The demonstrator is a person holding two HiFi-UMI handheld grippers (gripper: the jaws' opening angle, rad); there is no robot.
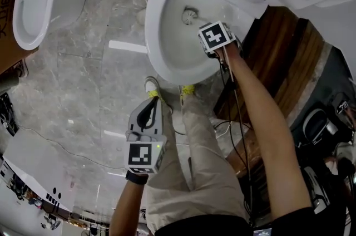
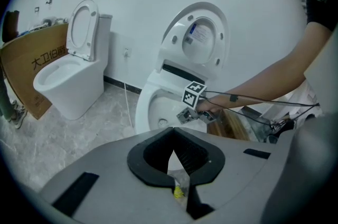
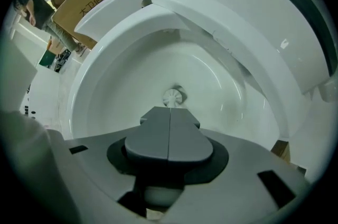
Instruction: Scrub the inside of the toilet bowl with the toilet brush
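The white toilet bowl (image 1: 153,45) stands open with its lid up, and in the right gripper view its rim (image 3: 100,75) fills the frame. My right gripper (image 1: 203,28) reaches into the bowl from the right. Its jaws are shut on the toilet brush, whose round white head (image 1: 189,16) rests low in the bowl near the drain. In the right gripper view the brush head (image 3: 173,96) shows just past the right gripper (image 3: 169,110). My left gripper (image 1: 150,102) hangs over the floor in front of the bowl, shut and holding nothing; the left gripper (image 2: 173,136) points toward the toilet (image 2: 142,106).
A second toilet (image 1: 33,1) stands to the left with a cardboard box (image 2: 31,70) beside it. A wooden board (image 1: 278,62) and cables (image 1: 233,123) lie to the right of the bowl. The person's legs (image 1: 189,151) stand right in front of it on grey marble floor.
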